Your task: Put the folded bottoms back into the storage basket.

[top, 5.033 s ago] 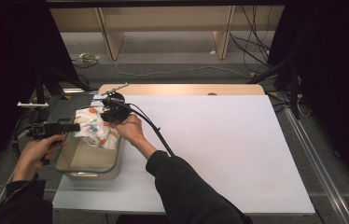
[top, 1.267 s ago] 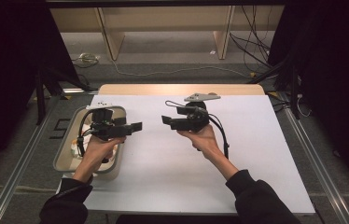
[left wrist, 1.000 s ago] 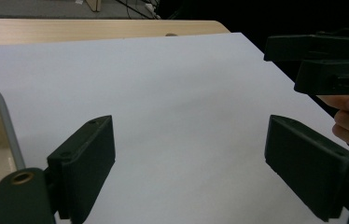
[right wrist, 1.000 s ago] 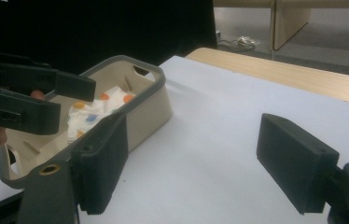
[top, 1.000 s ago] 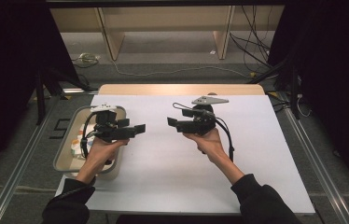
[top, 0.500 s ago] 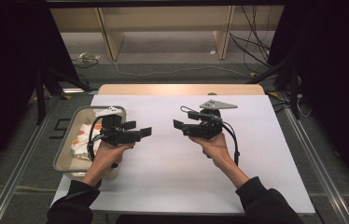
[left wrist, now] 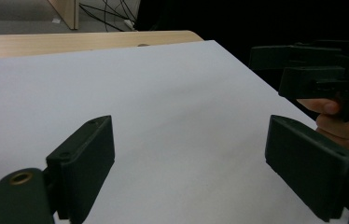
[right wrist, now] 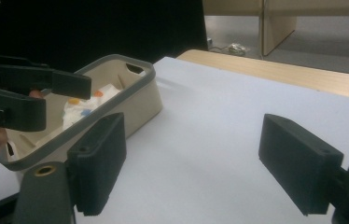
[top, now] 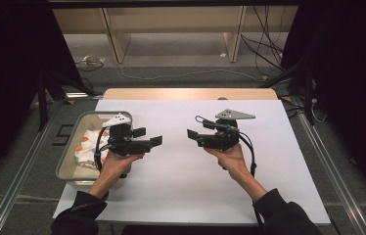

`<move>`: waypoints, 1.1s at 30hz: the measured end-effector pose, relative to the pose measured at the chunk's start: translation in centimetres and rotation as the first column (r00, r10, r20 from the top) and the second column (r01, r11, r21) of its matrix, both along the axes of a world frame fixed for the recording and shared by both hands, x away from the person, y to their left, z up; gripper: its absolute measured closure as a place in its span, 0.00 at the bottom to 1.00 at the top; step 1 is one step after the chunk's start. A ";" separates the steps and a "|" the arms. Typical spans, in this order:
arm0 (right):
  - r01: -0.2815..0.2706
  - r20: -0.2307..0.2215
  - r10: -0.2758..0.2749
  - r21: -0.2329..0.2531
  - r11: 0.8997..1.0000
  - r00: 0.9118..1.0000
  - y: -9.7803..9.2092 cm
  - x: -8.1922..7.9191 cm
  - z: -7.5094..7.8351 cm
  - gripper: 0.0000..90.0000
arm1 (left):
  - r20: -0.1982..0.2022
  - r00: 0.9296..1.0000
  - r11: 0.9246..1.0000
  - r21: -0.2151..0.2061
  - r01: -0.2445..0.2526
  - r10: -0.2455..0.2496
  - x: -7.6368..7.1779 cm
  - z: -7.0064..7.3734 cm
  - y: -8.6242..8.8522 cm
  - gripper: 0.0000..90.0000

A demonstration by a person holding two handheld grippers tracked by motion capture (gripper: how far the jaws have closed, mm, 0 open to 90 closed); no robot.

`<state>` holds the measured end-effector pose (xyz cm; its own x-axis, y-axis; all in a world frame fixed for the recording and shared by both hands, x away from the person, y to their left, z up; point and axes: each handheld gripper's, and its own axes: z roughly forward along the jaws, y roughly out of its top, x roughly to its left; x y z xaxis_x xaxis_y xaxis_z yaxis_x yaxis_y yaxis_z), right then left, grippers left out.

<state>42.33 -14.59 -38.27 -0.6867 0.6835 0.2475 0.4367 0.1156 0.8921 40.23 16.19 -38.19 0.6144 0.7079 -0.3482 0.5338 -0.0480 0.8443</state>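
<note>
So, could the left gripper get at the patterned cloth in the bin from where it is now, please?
Probably yes. The left gripper is open and empty beside the bin, whose top is uncovered, and the cloth lies exposed. It points away, though, so the hand would have to turn back.

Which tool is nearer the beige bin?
Left. The left tool hovers at the beige bin's right rim, jaws open; the right tool is farther right over the white sheet, also open.
</note>
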 end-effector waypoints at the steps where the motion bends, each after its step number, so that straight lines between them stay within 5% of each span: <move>1: 0.000 0.000 0.000 0.000 1.000 1.000 0.0 0.0 0.0 0.26 | 0.000 1.000 1.000 0.000 0.000 0.000 0.0 0.0 0.0 0.16; 10: 0.002 0.010 -0.002 -0.003 1.000 1.000 -0.5 -0.7 -0.2 0.19 | 0.056 0.998 0.999 0.029 0.019 -0.020 -1.0 -0.6 -1.2 0.16; 33: 0.018 0.021 -0.018 -0.004 1.000 1.000 -2.0 -2.3 -0.7 0.19 | 0.097 0.992 0.996 0.045 0.081 -0.085 -2.7 -1.7 -2.7 0.14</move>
<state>40.04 -16.62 -38.99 -0.6794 0.6967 0.2303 0.4195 0.1113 0.9009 37.56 13.49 -39.85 0.7017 0.6653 -0.2550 0.4409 -0.1243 0.8889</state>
